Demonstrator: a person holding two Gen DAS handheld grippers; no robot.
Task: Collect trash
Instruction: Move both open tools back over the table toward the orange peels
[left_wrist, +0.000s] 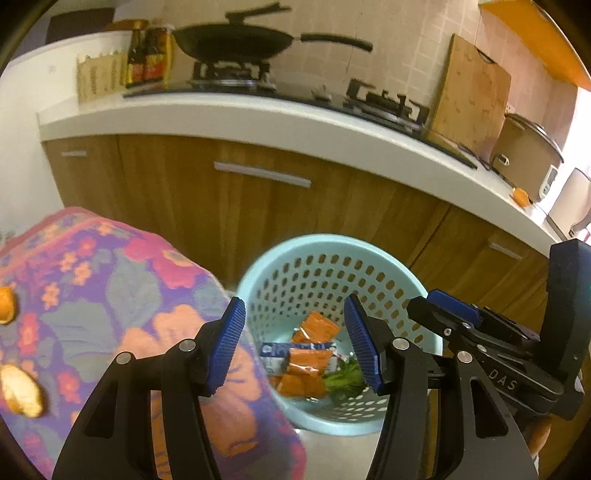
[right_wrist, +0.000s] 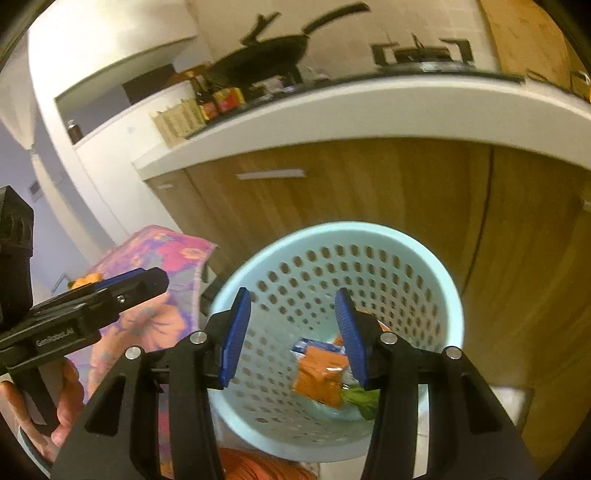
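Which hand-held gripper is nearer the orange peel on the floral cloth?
Left. The left hand-held gripper hangs by the cloth with the peel just beside it; the right hand-held gripper hangs over the bin, further from the peel.

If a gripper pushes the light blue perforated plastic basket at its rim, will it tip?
Probably yes: the light blue perforated plastic basket looks tall, thin-walled and light, holding only a few wrappers. It would likely slide too.
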